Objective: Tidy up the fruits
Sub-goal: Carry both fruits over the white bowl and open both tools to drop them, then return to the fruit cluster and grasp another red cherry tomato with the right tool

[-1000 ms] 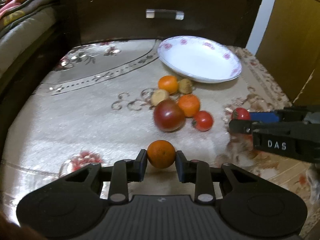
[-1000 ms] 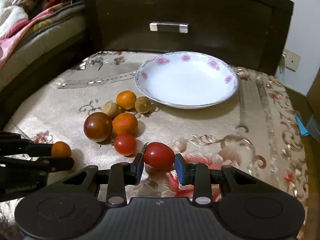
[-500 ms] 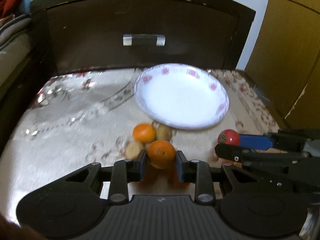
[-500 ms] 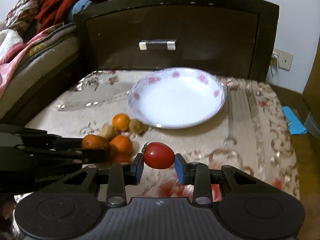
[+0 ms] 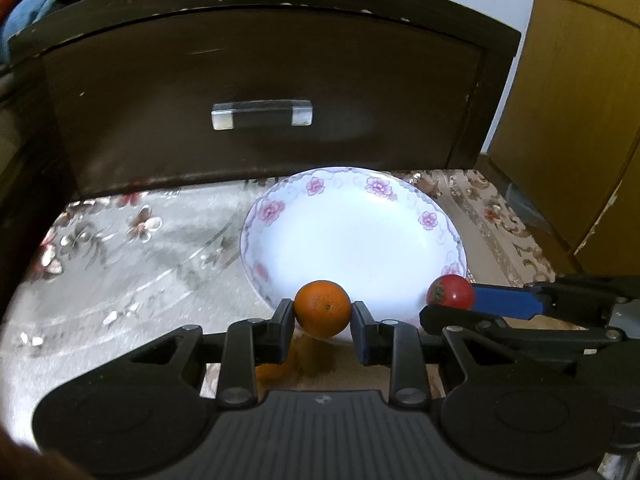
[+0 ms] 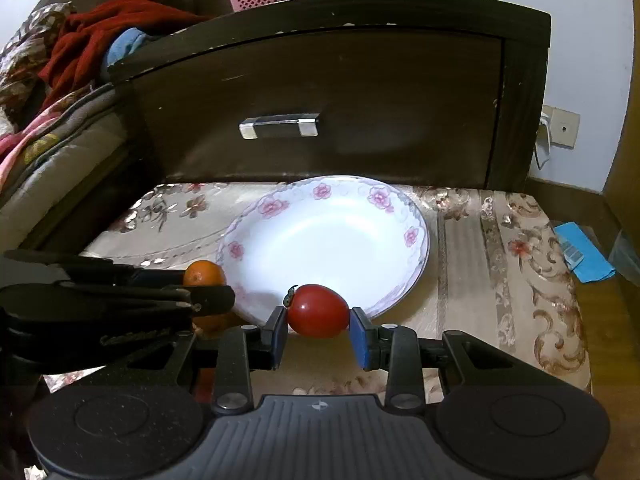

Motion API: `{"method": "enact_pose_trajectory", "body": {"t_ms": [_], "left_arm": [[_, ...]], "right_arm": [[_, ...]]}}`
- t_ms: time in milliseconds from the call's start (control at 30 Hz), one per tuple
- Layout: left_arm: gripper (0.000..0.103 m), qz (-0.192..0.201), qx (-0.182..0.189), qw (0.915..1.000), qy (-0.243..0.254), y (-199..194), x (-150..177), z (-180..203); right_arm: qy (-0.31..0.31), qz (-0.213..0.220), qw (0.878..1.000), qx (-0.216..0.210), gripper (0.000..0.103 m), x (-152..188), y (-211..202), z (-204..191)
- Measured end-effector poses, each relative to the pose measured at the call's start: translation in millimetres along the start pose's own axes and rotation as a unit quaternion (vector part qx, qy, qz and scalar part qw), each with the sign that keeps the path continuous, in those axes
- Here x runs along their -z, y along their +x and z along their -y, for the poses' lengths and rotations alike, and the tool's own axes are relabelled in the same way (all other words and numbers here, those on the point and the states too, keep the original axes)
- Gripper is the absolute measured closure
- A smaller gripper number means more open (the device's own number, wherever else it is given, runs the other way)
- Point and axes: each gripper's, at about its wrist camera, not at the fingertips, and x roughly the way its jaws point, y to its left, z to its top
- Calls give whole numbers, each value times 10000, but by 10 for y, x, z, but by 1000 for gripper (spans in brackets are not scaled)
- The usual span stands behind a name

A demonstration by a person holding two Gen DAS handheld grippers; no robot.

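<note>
My left gripper (image 5: 322,309) is shut on a small orange (image 5: 322,307), held in the air at the near rim of the white plate with pink flowers (image 5: 276,212). My right gripper (image 6: 318,312) is shut on a red tomato (image 6: 318,311), also raised at the plate's (image 6: 412,236) near rim. In the left wrist view the right gripper (image 5: 448,300) with its tomato (image 5: 451,295) comes in from the right. Seen from the right wrist, the left gripper (image 6: 208,286) and its orange (image 6: 204,273) stand at the left. The plate has nothing in it. Another orange fruit (image 5: 276,372) shows dimly below my left fingers.
A dark wooden drawer front (image 5: 260,88) with a metal handle (image 5: 262,114) rises just behind the plate. The plate sits on a patterned cloth (image 6: 500,240). Bedding (image 6: 48,92) lies at the left, a yellow cabinet (image 5: 580,100) at the right, a blue item (image 6: 582,254) beyond the cloth's right edge.
Both grippers have moved forward and up with their fruit, from over the fruit pile to the plate's near rim. The pile has slipped out of sight beneath them.
</note>
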Motion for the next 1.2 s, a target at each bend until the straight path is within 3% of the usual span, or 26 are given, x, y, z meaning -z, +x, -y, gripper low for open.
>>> {"method": "enact_pose_trajectory", "body": {"t_ms": [700,1200], "left_arm": [[59,-78,-86,9999,-117,145,-17,-97],[57,100,-195,9995,-226,-357,41,-159]], "right_arm": [[-46,-33,10000,47,70,-88,217,69],[49,122,9999,21,67,-56,-89,-16]]}}
